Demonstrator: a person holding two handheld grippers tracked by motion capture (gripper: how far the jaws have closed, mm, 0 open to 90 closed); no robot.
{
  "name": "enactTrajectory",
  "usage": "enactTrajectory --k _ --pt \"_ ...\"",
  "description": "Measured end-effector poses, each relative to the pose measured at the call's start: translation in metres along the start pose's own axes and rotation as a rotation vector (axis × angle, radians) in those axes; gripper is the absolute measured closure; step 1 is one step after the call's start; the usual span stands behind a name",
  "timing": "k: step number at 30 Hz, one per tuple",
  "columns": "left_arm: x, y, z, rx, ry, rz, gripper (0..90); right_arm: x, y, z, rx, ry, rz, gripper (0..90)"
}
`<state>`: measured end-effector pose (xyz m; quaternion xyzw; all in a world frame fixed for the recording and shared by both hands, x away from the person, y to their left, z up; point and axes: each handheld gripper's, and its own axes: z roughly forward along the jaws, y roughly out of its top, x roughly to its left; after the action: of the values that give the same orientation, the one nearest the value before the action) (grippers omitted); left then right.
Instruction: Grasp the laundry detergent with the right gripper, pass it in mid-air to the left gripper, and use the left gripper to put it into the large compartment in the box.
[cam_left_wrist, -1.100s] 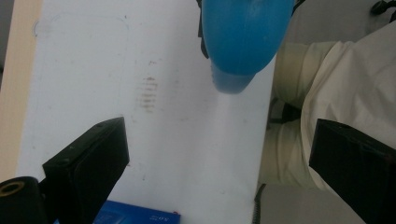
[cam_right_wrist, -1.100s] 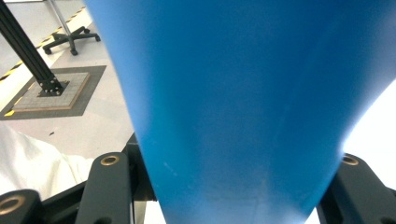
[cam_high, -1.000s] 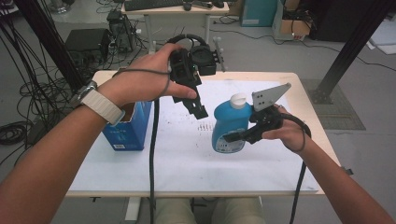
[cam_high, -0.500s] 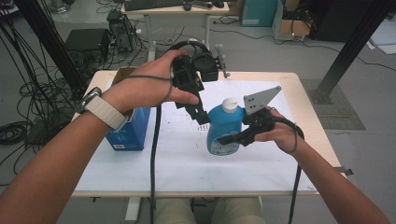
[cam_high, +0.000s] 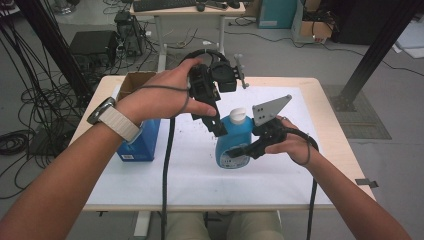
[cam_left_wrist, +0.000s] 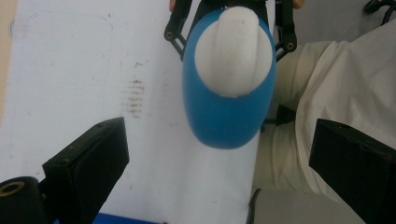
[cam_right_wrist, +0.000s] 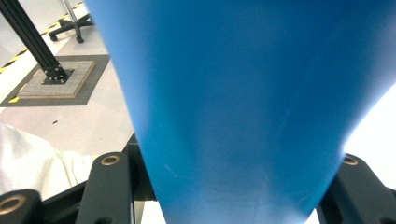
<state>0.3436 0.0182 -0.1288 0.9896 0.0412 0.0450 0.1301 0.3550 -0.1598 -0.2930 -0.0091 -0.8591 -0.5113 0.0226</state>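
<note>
A blue bottle (cam_high: 234, 145) with a white cap (cam_high: 239, 115) stands upright on the white mat. My right gripper (cam_high: 240, 151) is shut on its lower body from the right, and the blue wall (cam_right_wrist: 243, 93) fills the space between the jaws. My left gripper (cam_high: 218, 131) hangs just above and left of the cap, pointing down. Seen from the left gripper (cam_left_wrist: 222, 161), its jaws stand wide open above the cap (cam_left_wrist: 233, 51) without touching it. The right gripper's fingers (cam_left_wrist: 175, 28) clasp the bottle (cam_left_wrist: 224, 116) on both sides.
A blue carton (cam_high: 142, 140) stands at the mat's left edge, with an open cardboard box (cam_high: 132, 82) behind it. The white mat (cam_high: 200, 172) covers most of the table (cam_high: 330, 130). Black cables trail from both grippers. The person's lap (cam_left_wrist: 336, 84) lies under the near edge.
The right gripper has carried the bottle a little leftward toward the table's middle. The left gripper has come down and closer to the cap, its jaws still open.
</note>
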Motion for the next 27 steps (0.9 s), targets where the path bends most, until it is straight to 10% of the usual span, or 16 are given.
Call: enactTrajectory --k 27 --pt "0.000 0.008 0.018 0.019 -0.011 0.001 5.4 -0.004 0.002 0.014 0.014 -0.009 -0.001 43.0"
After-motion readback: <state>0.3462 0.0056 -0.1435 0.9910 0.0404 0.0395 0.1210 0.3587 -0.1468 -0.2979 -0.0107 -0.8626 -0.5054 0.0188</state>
